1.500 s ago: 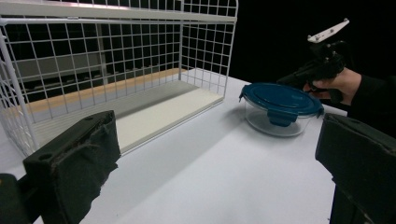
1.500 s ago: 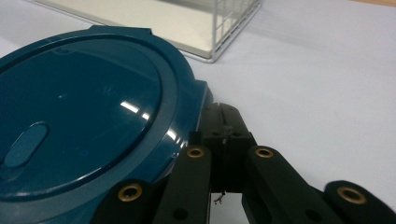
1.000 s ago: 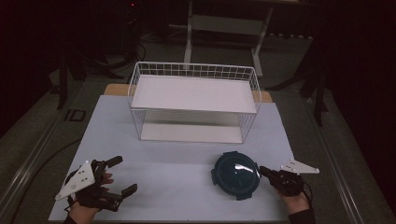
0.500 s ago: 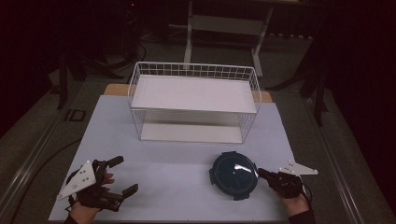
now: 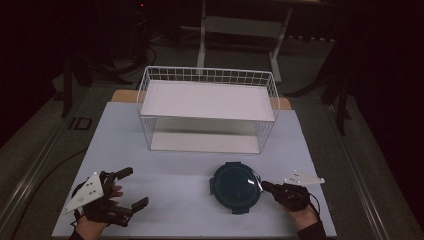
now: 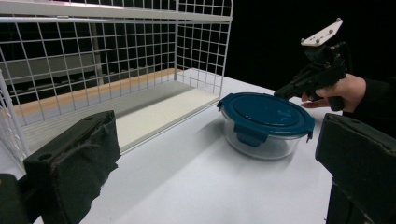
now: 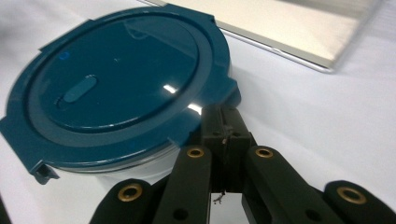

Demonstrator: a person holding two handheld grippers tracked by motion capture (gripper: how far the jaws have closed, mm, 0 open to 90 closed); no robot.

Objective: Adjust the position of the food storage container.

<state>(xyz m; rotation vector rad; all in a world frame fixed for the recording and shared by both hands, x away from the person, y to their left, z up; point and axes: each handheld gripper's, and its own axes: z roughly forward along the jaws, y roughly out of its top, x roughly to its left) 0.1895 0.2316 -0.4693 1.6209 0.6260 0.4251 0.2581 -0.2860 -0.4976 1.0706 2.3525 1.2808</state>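
- On the white bench (image 5: 175, 185), a glass container with a blue lid (image 5: 235, 186) sits before the wire basket (image 5: 207, 107).
- Right gripper (image 5: 266, 186): jaws closed together, tips against the lid's rim.
- Left gripper (image 5: 131, 189): jaws wide apart, holding nothing.

My right claw (image 7: 223, 122) is matte black with brass-coloured rivets, and my left claw (image 5: 131, 189) is black too, topped by a pale grey plate. The container (image 5: 236, 186) wears a deep teal lid over clear glass. The basket (image 5: 207, 76) is a white wire grid, and the table (image 5: 170, 185) is plain white.
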